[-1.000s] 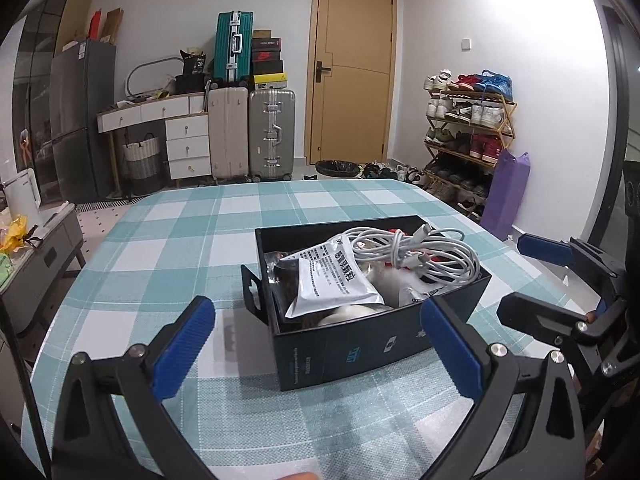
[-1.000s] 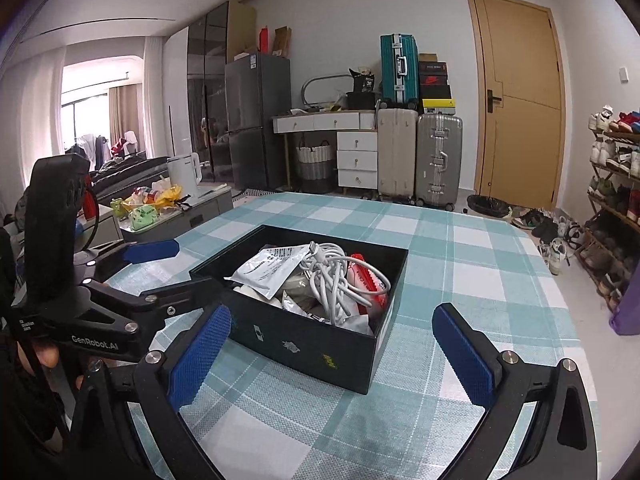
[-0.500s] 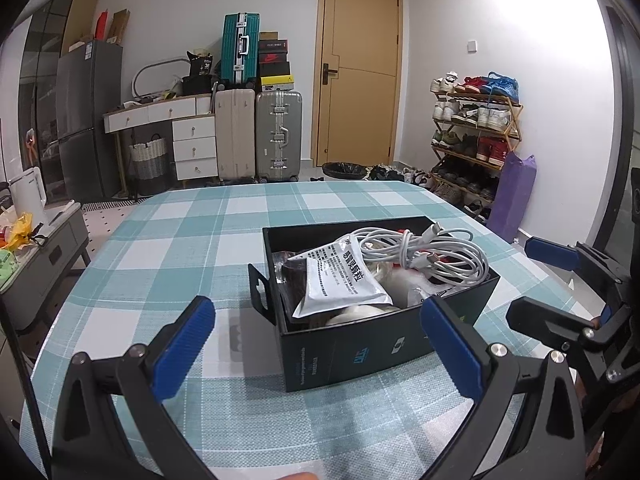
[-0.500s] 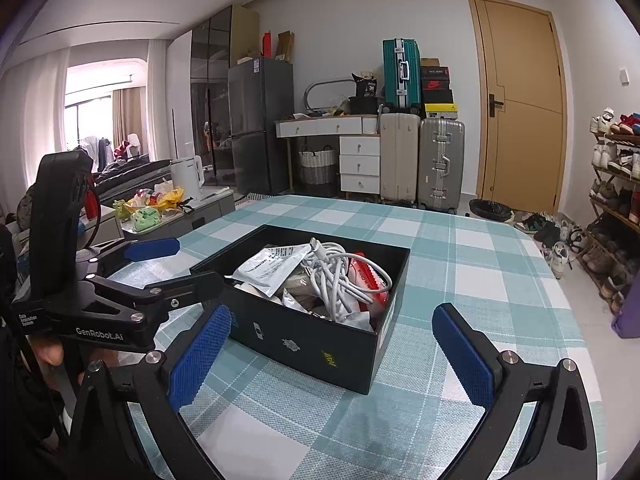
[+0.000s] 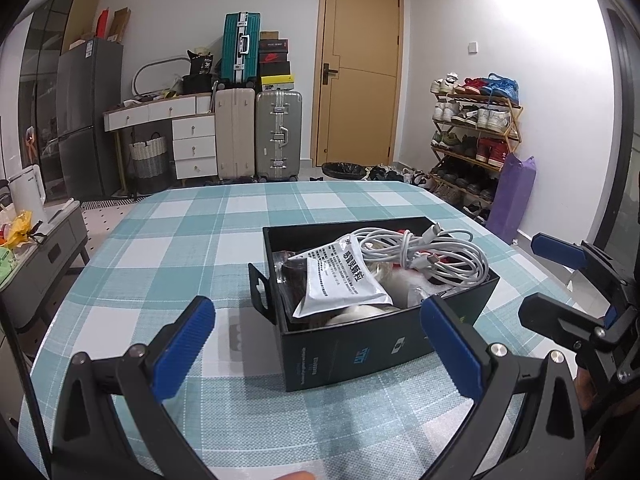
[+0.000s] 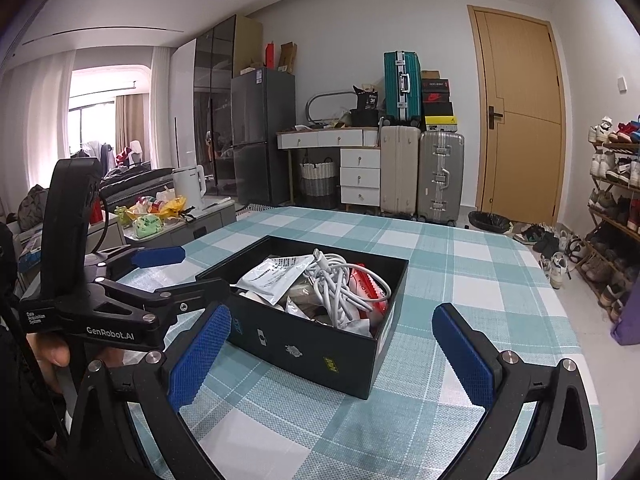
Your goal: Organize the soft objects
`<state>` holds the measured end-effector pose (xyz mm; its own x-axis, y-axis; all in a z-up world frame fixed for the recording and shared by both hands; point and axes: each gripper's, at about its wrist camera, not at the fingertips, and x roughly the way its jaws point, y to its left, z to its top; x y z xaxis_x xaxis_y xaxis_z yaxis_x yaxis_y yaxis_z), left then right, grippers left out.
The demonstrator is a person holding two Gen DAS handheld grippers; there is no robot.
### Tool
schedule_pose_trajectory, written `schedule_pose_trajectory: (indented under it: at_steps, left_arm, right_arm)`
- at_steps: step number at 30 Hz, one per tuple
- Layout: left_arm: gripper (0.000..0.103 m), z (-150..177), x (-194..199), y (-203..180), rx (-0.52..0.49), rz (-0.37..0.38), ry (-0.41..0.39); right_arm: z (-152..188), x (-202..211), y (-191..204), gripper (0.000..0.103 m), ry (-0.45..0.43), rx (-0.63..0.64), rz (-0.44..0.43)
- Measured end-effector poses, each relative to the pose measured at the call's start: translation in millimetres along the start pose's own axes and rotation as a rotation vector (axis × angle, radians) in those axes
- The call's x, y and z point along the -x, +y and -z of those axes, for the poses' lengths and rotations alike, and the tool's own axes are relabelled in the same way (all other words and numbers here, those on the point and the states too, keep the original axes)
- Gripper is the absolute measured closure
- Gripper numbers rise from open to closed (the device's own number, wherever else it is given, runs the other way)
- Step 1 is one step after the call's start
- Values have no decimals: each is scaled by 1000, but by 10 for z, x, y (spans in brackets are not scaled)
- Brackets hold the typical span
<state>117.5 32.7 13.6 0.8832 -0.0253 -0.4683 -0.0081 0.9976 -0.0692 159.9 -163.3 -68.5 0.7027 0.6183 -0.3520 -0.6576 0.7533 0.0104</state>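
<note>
The checked table runs bare left of and beyond the black box, which sits near its front edge; left gripper and right gripper hover before the box, jaws wide apart, empty; inside lie a white cable and printed pouch; "GenRobot.AI" marks the left gripper.

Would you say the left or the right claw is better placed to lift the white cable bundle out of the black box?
Probably the right claw: it is open and the cable bundle lies centred ahead of it in the black box. From the left claw, the silver pouch lies nearer, the cable further right.
</note>
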Motion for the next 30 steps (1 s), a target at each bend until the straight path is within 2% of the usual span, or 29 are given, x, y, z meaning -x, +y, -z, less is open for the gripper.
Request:
schedule_pose_trajectory:
  at_steps: [30]
  left_arm:
    - [0,-3,7,24,16,6,0]
  right_arm:
    - [-8,6,-5,0,2,-4,0]
